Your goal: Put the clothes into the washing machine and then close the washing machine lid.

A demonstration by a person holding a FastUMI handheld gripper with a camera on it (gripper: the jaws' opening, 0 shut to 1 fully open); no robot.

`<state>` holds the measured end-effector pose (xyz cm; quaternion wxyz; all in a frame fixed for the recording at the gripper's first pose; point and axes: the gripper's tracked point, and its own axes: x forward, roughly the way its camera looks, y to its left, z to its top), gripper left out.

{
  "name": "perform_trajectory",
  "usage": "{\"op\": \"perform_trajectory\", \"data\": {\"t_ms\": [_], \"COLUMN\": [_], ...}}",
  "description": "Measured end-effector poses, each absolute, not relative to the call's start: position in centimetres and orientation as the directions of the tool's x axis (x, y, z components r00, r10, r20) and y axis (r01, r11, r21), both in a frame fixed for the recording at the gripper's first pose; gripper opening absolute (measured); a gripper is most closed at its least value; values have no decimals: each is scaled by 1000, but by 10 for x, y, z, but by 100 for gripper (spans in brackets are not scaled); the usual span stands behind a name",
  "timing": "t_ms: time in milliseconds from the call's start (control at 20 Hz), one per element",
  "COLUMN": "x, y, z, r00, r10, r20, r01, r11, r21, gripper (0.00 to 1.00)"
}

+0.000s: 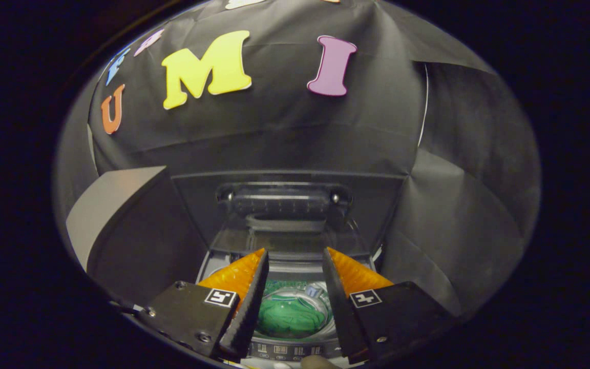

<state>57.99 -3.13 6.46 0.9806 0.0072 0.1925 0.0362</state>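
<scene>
Green clothes (291, 318) lie bunched in the washing machine (295, 348) drum, seen in the gap between your fingers. Your hand-held gripper (295, 256) hangs spread apart above the opening, gripping nothing. Nearest you runs the machine's control strip. Farther back, past the fingertips, the washing machine lid (285, 205) stands raised against the booth wall.

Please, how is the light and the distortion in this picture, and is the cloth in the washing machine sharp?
Gripper view: dim booth, strong fisheye bending; the raised lid looks curved; the green cloth in the drum, between the open hand-held gripper fingers, is lit and fairly sharp.
</scene>
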Motion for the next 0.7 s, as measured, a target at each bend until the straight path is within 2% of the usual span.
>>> {"op": "perform_trajectory", "data": {"t_ms": [700], "x": [653], "y": [-8], "z": [151], "r00": [960], "r10": [92], "r20": [-263], "r01": [-80], "r11": [995], "r21": [58], "gripper": [67]}}
